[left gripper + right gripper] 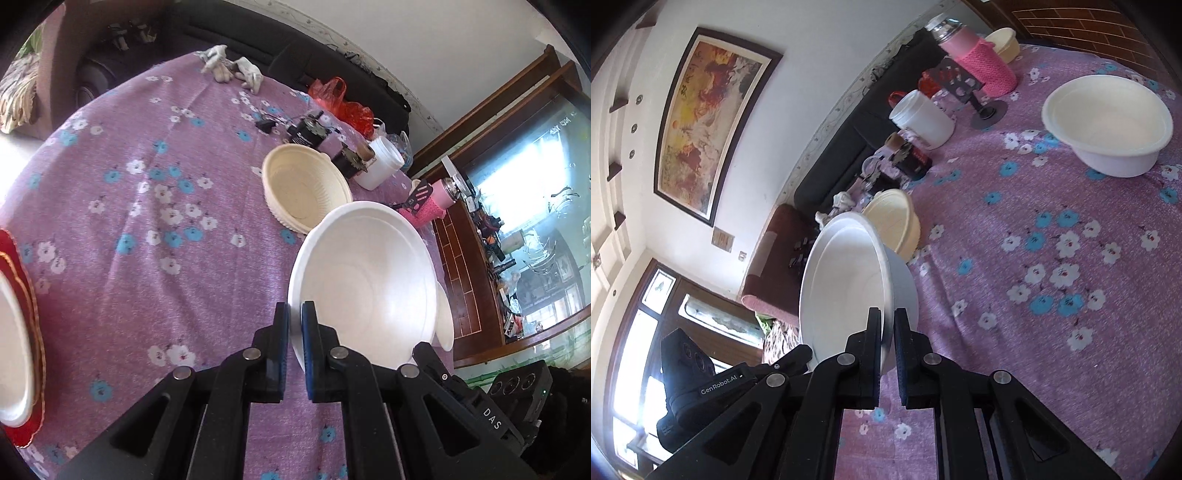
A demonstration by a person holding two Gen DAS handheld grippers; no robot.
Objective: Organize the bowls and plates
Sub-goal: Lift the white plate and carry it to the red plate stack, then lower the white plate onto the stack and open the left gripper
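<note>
My left gripper (pixel 295 314) is shut on the near rim of a white bowl (pixel 369 280), which hangs tilted over the purple flowered tablecloth (pixel 147 240). A second white rim (pixel 446 321) shows just behind that bowl, by the other gripper's body (pixel 517 391). My right gripper (pixel 887 317) is shut on the rim of a white bowl (pixel 846 280), tipped on its side above the cloth. A cream ribbed bowl (pixel 306 184) (pixel 895 218) rests on the table beyond. Another white bowl (pixel 1108 125) sits at the far right. A white dish on a red plate (pixel 31 317) lies at the left edge.
Along the table's far side stand a white jar (pixel 382 162) (pixel 923 118), a pink bottle (pixel 982 62), small black devices (pixel 306 129), a red plastic bag (pixel 343 103) and gloves (pixel 232 68). A dark sofa (pixel 849 147) runs behind. A wooden cabinet (pixel 480 258) is to the right.
</note>
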